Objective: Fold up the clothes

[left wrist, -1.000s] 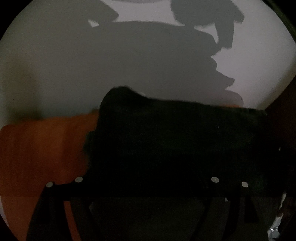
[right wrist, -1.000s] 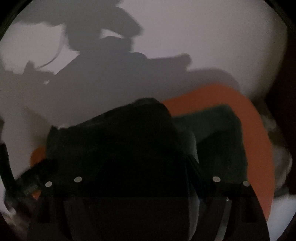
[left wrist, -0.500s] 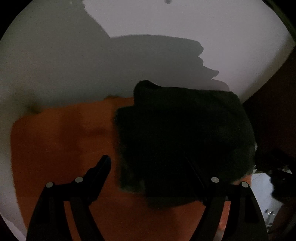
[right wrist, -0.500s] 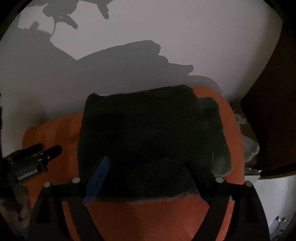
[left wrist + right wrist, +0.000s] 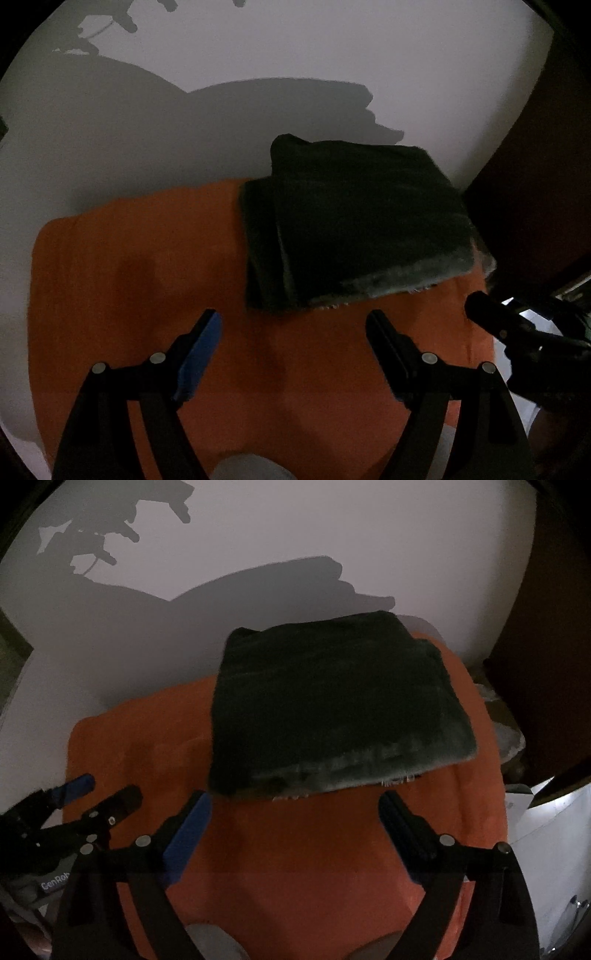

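Pale wall behind an orange cloth (image 5: 140,280); we hold the left gripper (image 5: 293,332) released, the right gripper (image 5: 295,812) with jaws just widening, both empty, the folded dark garment (image 5: 332,709) just beyond them.

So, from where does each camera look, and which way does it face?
Left wrist: sits on the left gripper, looks steeply down past its open fingers at the dark garment folded on the orange cloth; the right gripper shows at the right edge.
Right wrist: sits on the right gripper, looks steeply down at the same; the left gripper shows at the left.
Shared: garment, cloth, wall.
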Available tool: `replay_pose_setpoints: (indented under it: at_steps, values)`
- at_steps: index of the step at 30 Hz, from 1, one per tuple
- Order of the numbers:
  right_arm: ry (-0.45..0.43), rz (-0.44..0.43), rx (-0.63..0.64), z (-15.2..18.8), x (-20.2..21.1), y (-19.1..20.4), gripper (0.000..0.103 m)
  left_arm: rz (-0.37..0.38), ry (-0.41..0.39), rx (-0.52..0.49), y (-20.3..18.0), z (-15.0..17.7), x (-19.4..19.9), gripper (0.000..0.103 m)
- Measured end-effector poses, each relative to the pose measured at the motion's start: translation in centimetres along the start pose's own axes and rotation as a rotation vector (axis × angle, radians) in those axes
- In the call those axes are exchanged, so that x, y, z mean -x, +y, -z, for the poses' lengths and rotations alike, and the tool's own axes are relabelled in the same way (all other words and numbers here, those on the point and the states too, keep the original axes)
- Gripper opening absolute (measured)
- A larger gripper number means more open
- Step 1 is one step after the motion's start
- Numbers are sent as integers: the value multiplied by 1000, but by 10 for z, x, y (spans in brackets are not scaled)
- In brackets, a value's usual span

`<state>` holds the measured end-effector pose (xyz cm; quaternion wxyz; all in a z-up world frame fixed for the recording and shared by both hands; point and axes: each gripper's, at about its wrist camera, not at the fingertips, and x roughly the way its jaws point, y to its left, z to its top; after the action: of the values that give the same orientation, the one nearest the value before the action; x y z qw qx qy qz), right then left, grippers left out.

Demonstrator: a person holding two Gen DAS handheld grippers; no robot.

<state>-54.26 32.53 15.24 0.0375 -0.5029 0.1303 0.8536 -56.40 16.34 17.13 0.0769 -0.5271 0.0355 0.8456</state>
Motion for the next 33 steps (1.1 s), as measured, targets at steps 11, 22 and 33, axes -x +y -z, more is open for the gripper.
replay_pose_setpoints:
  at_steps: [11, 22, 33]
  values:
    - [-59, -25, 9, 72, 95, 14, 102, -61, -34, -25, -19, 61, 90, 81]
    - [-82, -28, 12, 113, 56, 5, 103, 32, -23, 15, -14, 95, 22, 81]
    - [-59, 83, 43, 124, 19, 11, 103, 28, -45, 115, 37, 115, 12, 81]
